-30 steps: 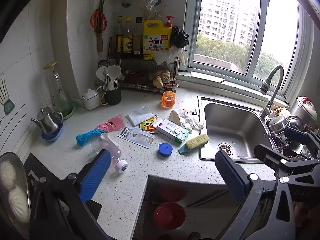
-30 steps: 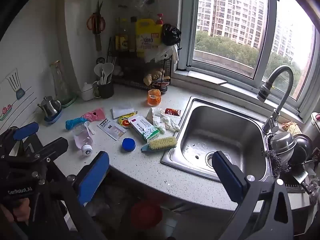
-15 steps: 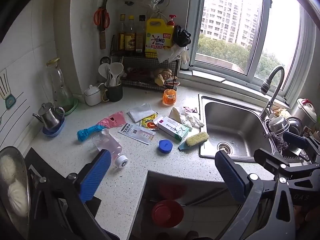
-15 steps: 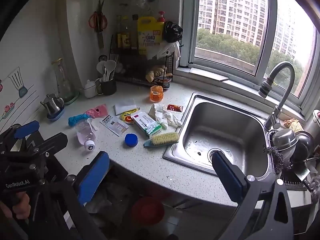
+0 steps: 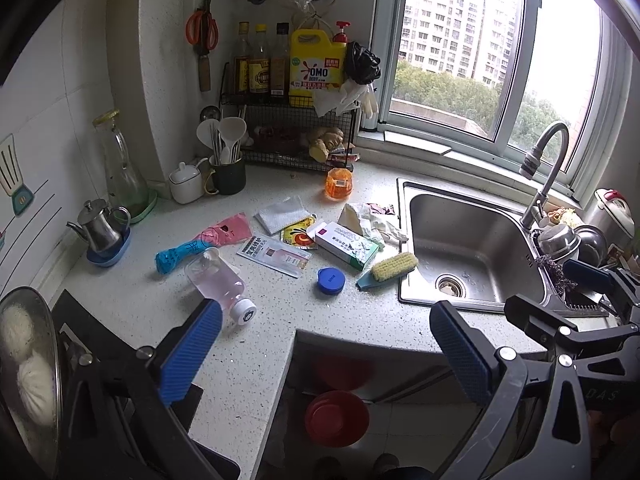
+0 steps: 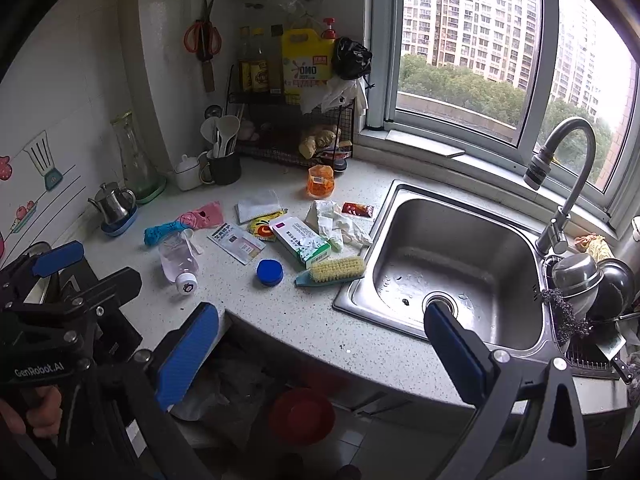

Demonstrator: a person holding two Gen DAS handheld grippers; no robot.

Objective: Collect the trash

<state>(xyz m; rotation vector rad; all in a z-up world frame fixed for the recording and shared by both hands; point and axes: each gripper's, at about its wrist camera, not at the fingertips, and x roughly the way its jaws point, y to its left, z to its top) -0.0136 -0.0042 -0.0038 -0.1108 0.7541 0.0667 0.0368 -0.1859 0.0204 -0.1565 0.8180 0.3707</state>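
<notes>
Trash lies scattered on the speckled counter [image 5: 280, 312]: a fallen clear bottle of pink liquid [image 5: 216, 280] [image 6: 178, 260], a blue lid [image 5: 331, 280] [image 6: 270, 271], a white-green box [image 5: 347, 243] [image 6: 301, 240], a flat sachet [image 5: 274, 255], a yellow packet [image 5: 298, 235], crumpled tissue [image 5: 368, 220] [image 6: 334, 220] and a pink-blue wrapper [image 5: 200, 242]. My left gripper [image 5: 320, 356] is open, back from the counter edge. My right gripper [image 6: 320, 352] is open too, over the counter's front edge. Both hold nothing.
A steel sink [image 6: 452, 256] with tap [image 6: 560, 184] lies right. A scrub brush [image 5: 390, 270] rests by its rim. A wire rack [image 5: 288, 128] with bottles stands at the back. Kettle [image 5: 100, 228], utensil cup [image 5: 226, 168] and orange jar [image 5: 339, 184] sit behind. Red bowls [image 5: 336, 416] are below.
Both grippers have drawn slightly back and up, so the counter scene sits a little lower and smaller. Nothing on the counter has moved; both stay open.
</notes>
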